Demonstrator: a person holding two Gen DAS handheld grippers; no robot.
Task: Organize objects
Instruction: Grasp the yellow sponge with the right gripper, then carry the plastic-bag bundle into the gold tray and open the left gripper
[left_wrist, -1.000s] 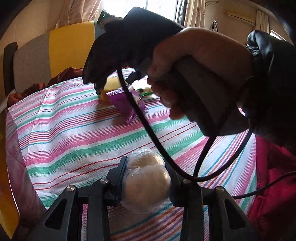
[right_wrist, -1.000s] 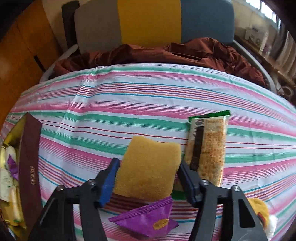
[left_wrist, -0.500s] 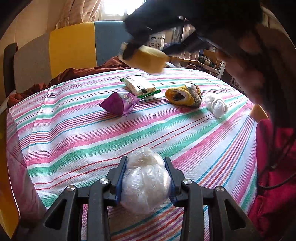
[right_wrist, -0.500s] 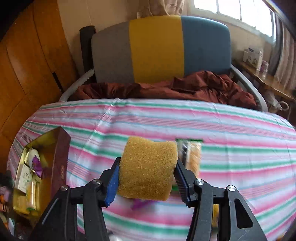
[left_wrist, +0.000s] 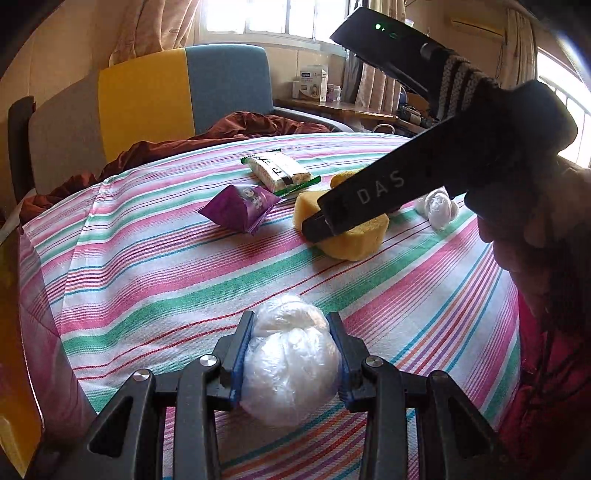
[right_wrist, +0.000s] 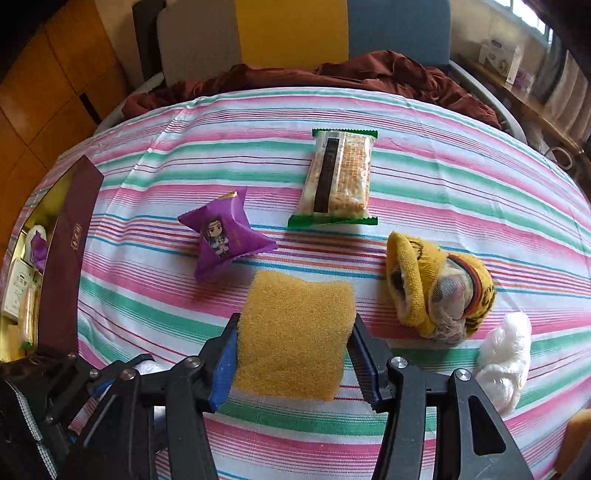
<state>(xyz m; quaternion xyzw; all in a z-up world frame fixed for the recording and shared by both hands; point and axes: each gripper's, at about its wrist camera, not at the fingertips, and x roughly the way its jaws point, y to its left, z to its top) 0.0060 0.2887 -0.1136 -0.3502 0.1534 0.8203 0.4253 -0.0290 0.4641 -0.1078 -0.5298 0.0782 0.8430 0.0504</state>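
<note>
Nearest, the left hand-held gripper (left_wrist: 291, 360) has its jaws pressed on a clear plastic-wrapped bundle (left_wrist: 290, 363), held low over the striped tabletop (left_wrist: 155, 280). Just past it, the right hand-held gripper (right_wrist: 291, 349) is clamped on both sides of a yellow sponge (right_wrist: 293, 338); from the left view the sponge sits low over the cloth, and I cannot tell whether it touches. Taking the sponge as landmark: a purple snack packet (right_wrist: 225, 238) lies just beyond it to the left, a yellow knitted sock bundle (right_wrist: 437, 290) just to its right, and a white crumpled plastic bag (right_wrist: 504, 360) right of that. Farther behind the sponge lies a green-edged cracker pack (right_wrist: 338, 177). Well to the sponge's left, at the tabletop's edge, stands an open brown box (right_wrist: 68, 254) holding small packets.
</note>
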